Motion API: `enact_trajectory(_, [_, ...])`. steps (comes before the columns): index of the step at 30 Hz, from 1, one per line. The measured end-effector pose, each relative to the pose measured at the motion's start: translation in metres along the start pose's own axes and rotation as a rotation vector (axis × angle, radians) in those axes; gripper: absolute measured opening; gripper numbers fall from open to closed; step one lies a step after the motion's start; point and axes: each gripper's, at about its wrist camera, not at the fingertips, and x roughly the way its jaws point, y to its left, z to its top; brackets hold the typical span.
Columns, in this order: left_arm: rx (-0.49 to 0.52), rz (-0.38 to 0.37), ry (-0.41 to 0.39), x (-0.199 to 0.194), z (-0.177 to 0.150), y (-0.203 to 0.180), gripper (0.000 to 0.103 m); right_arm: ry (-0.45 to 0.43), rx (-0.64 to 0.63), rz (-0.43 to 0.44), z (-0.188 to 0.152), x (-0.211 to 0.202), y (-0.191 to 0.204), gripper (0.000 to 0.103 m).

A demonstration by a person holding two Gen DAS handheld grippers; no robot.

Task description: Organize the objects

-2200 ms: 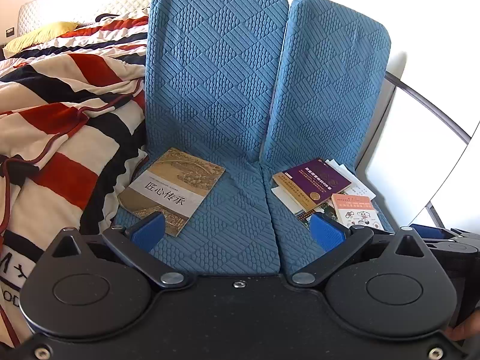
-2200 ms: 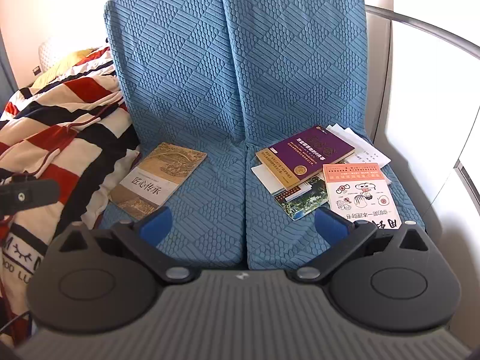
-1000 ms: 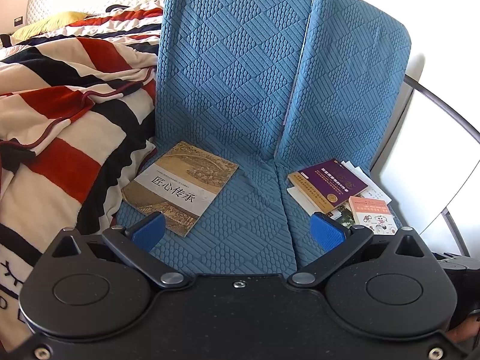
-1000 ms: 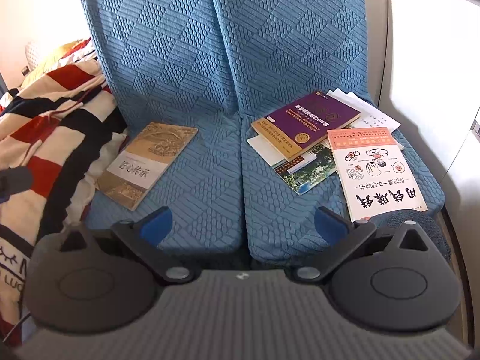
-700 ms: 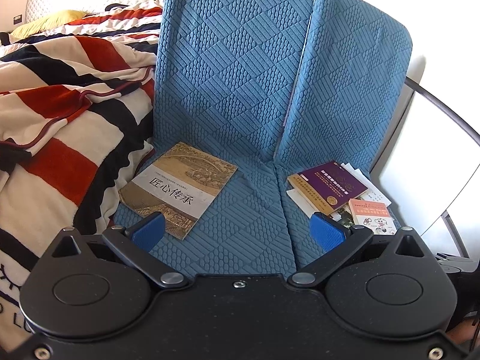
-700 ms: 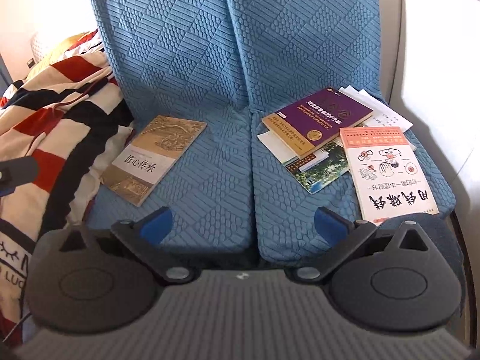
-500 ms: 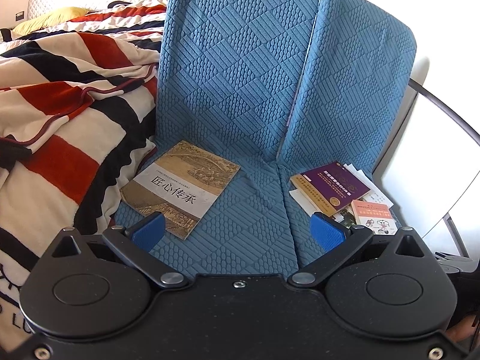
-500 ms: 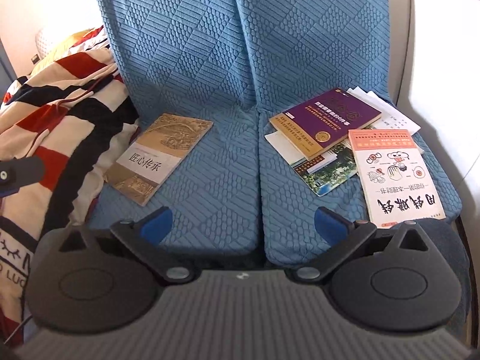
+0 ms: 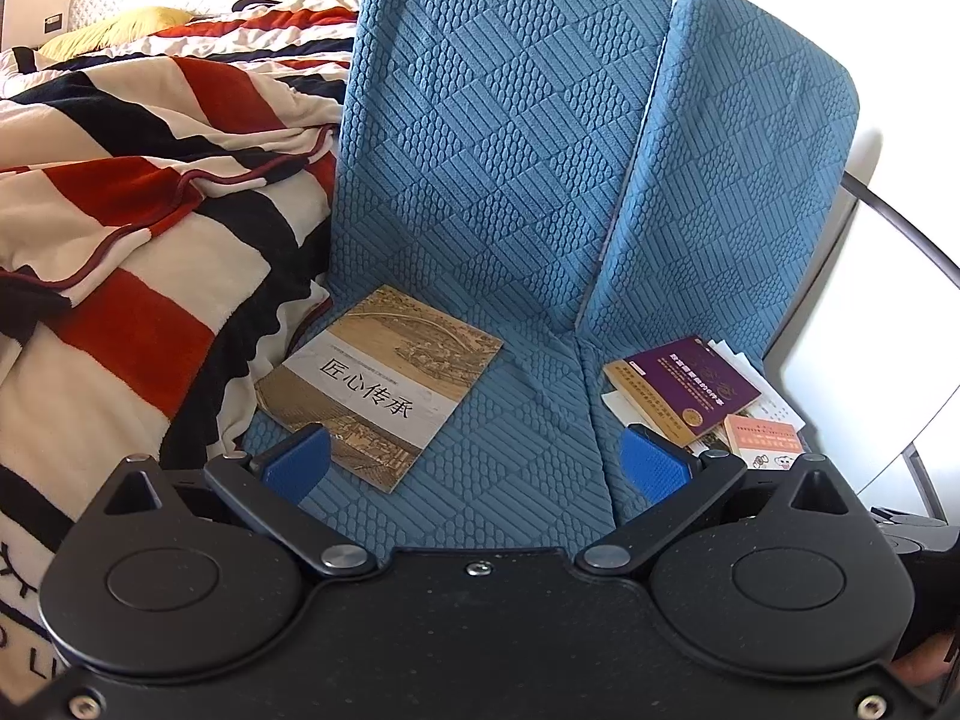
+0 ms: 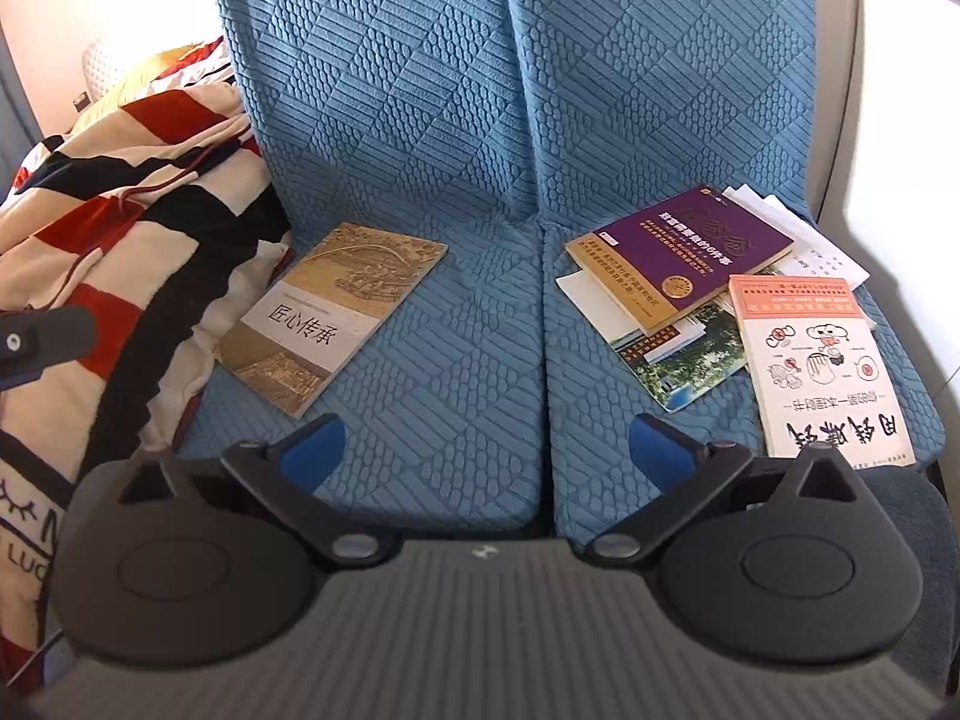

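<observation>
Right wrist view: the right gripper (image 10: 489, 447) hangs above the front edge of the blue quilted seat cushions (image 10: 456, 360), jaws spread wide and holding nothing. The left gripper (image 9: 474, 459) is likewise spread and empty, low over the left-hand cushion.

Progress: judged at the outset. No book is gripped and none appears stacked squarely. The tan landscape-cover book (image 10: 327, 312) lies alone and askew at 10 o'clock on the left cushion, its near corner just beside the left gripper's blue pad in the left wrist view. At 2 o'clock a loose heap sits on the right cushion: the purple book (image 10: 690, 252) on top, overlapping a photo-cover booklet (image 10: 684, 360) and white loose sheets (image 10: 804, 240), with the orange cartoon booklet (image 10: 822, 360) at 3 o'clock, its near end at the cushion's front edge. Gathering and squaring all of these remains.

Materials: cushions are embossed fabric, scaled and ribbed in diamond panels, likely soft under a flat cover. The books are thin, glossy, rectangular paperbacks. A fleecy striped blanket (image 10: 108, 228) in red, black and cream bunches at 9 o'clock, touching the cushion's side
</observation>
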Motion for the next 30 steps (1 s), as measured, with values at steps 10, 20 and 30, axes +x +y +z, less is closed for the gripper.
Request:
enact_trajectory(10, [-0.026,0.013,0.010,0.018,0.003,0.016,0.103,0.017,0.015,0.025,0.007,0.018,0.009,0.103])
enact_trajectory(20, [-0.060,0.029,0.024,0.040,0.007,0.037,0.103,0.063,0.029,0.058,0.012,0.050,0.018,0.101])
enact_trajectory(30, [-0.083,0.049,0.048,0.070,0.010,0.054,0.103,0.089,0.038,0.077,0.022,0.079,0.022,0.100])
